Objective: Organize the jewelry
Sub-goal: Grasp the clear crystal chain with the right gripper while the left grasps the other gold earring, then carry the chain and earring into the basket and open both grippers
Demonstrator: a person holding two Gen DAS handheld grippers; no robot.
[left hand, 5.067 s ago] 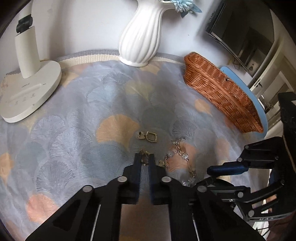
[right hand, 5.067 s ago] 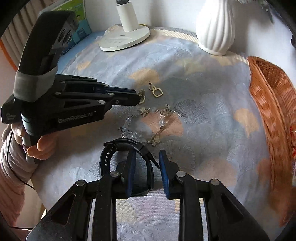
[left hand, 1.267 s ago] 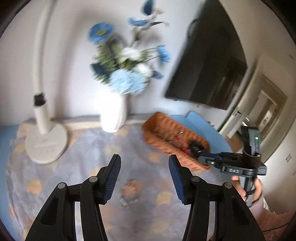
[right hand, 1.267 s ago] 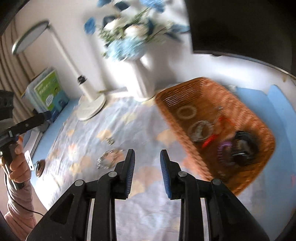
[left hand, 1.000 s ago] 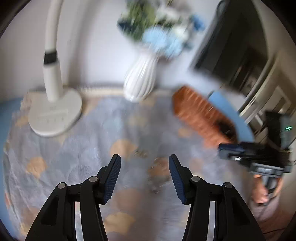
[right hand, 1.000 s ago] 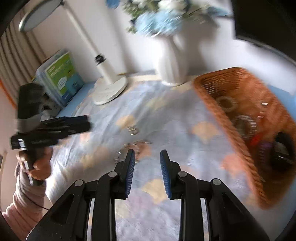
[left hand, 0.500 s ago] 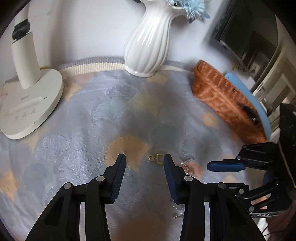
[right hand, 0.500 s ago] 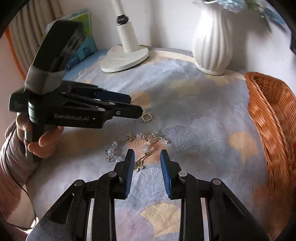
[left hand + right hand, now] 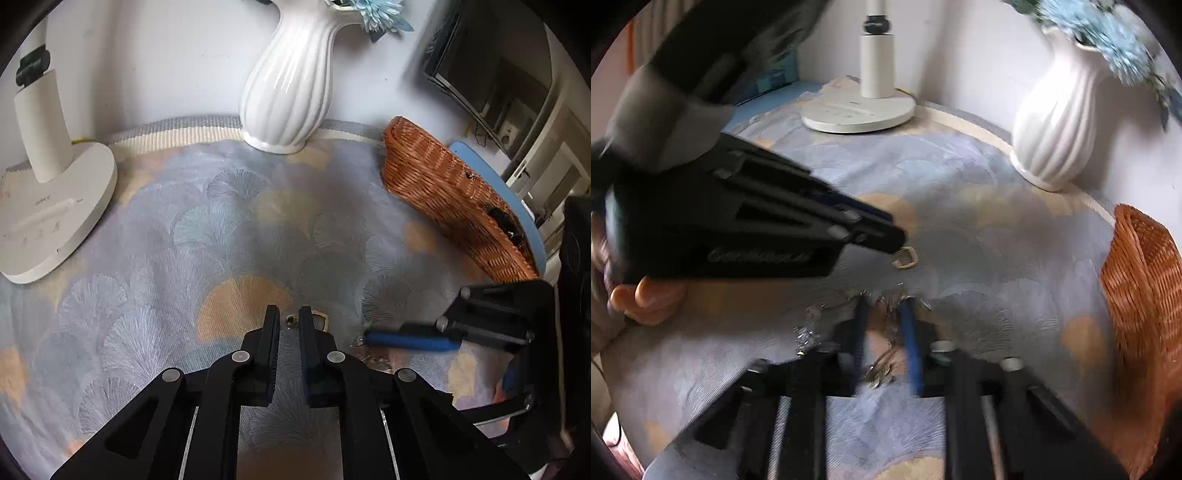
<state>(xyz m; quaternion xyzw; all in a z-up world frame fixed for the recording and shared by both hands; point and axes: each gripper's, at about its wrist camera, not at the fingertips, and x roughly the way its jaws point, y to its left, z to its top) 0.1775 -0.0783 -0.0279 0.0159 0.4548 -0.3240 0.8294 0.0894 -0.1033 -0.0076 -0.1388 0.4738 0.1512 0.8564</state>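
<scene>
Closing on small gold square-framed earring point(image 9: 318, 320) mid-cloth | left gripper point(image 9: 288, 325) jaws narrowly apart | right gripper point(image 9: 884, 325) jaws apart astride clear beaded chain point(image 9: 882, 373) | next: pinch, carry to woven wicker basket point(image 9: 443, 192).

home | flower vase point(image 9: 286, 88); desk lamp point(image 9: 48, 192); wall TV point(image 9: 491, 66) (living room)

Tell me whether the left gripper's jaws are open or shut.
Open, narrowly. The left gripper shows a gap between its black fingers, with the small gold square earring on the fan-patterned cloth at its fingertips, not yet clamped.
</scene>
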